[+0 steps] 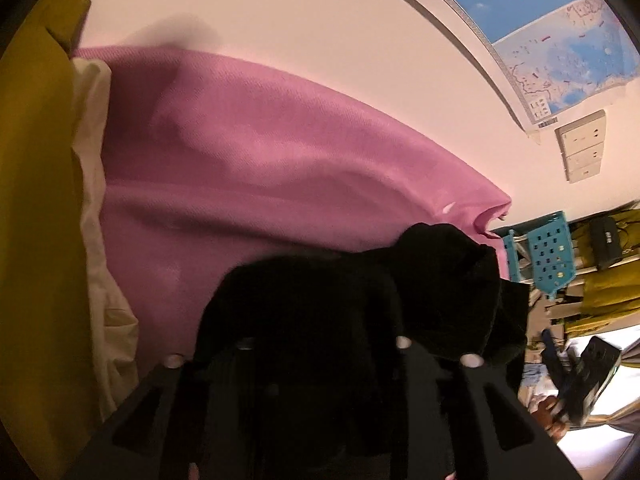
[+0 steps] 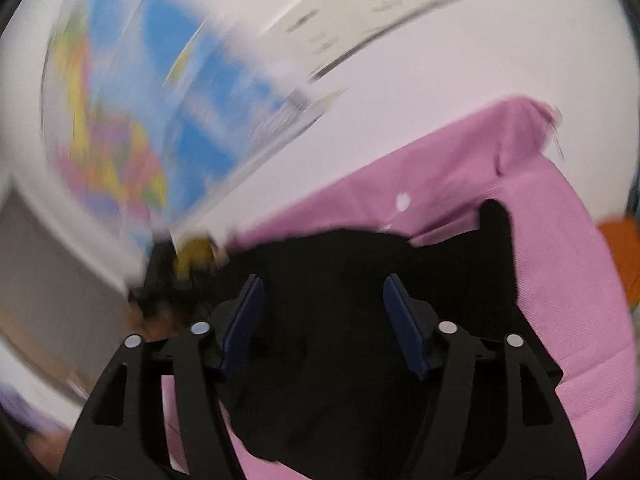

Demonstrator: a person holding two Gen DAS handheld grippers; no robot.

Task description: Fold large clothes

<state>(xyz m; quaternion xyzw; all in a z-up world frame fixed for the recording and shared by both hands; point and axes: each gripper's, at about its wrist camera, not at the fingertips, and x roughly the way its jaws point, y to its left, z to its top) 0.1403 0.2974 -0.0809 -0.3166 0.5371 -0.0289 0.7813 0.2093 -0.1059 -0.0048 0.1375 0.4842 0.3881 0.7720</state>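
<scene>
Left wrist view: a black garment (image 1: 420, 292) lies bunched on a pink sheet (image 1: 260, 160), close in front of the camera. It covers the left tongs (image 1: 320, 344) so fully that the fingertips cannot be made out, and I cannot tell how far they gape or whether they grip the cloth. A cream cloth (image 1: 96, 200) runs along the sheet's left edge, with a mustard-yellow surface (image 1: 36, 200) beyond it. On the wall hang a map (image 1: 560, 40) and a socket plate (image 1: 582, 146); a turquoise basket (image 1: 548, 258) stands at the right.

Right wrist view, blurred: the right tongs (image 2: 324, 320) stand wide apart, their blue pads (image 2: 404, 320) clear of the cloth. The black garment (image 2: 340, 264) lies under and between them on the pink sheet (image 2: 560, 260), not pinched. The map (image 2: 160, 100) smears across the wall behind.
</scene>
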